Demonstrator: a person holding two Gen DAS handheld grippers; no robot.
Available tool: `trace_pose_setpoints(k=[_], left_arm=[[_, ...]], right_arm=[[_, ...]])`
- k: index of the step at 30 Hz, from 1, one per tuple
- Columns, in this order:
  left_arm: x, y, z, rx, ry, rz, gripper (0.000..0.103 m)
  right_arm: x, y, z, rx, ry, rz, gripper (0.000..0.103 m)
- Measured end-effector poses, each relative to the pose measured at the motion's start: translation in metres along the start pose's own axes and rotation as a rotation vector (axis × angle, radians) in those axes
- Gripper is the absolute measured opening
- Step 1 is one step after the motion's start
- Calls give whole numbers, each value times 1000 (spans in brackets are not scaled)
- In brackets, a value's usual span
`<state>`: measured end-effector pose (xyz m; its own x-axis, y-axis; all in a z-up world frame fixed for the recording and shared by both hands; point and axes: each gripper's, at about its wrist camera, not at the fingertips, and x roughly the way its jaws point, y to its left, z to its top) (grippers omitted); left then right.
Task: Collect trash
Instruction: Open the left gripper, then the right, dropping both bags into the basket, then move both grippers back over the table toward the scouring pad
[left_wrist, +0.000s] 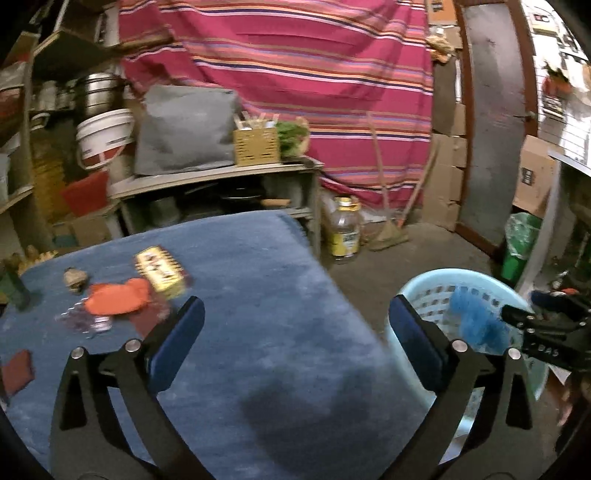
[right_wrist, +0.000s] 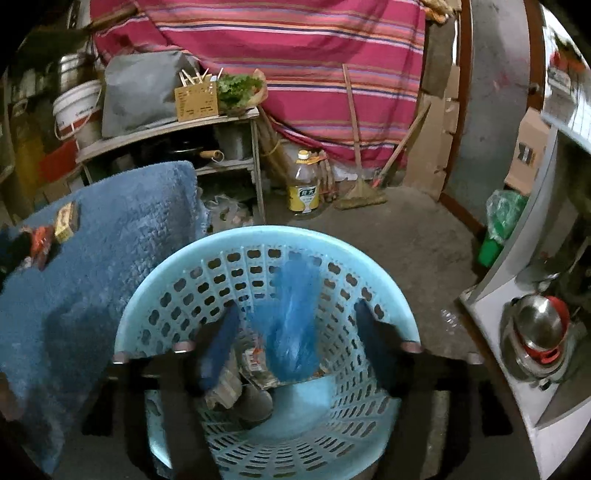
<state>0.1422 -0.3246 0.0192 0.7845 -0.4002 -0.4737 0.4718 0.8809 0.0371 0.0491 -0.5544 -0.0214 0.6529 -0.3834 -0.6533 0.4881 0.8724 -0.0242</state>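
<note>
Over the light-blue basket (right_wrist: 266, 240): right gripper (right_wrist: 295, 332) spread, blue plastic bag (right_wrist: 291, 317) loose between its fingers, placed to drop in | left gripper (left_wrist: 295, 325) wide, empty, facing remaining trash (left_wrist: 118, 299) on blue mat (left_wrist: 258, 295).

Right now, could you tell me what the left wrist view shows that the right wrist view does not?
Only the left wrist view shows the orange wrapper, a crumpled brown scrap and the open left tool over the blue mat. Only the right wrist view shows trash lying in the basket's bottom and the steel pots. Both show the light blue basket, the blue plastic bag between the right tool's open fingers, and the yellow box.
</note>
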Motion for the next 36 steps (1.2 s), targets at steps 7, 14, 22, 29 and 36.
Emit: trace_pose_setpoints(k=[7,14,22,29,36], left_arm=[[-14,71,-9,-64,-10,103,97],[-26,145,-22,-133,13,199,97],[-42,222,-31,-206,29,318,98],[-43,271,-52,-266,86,381,98],[-42,292,-63,-281,122,415,98]], right_arm=[[-11,20,8,4,-51,-38,88],[-26,81,22,-24,-124,58,91],[-25,173,24,-91,-134,187,92],[-16,223,16,-145,-100,231,92],[-6,246,18,-97,-67,278,92]])
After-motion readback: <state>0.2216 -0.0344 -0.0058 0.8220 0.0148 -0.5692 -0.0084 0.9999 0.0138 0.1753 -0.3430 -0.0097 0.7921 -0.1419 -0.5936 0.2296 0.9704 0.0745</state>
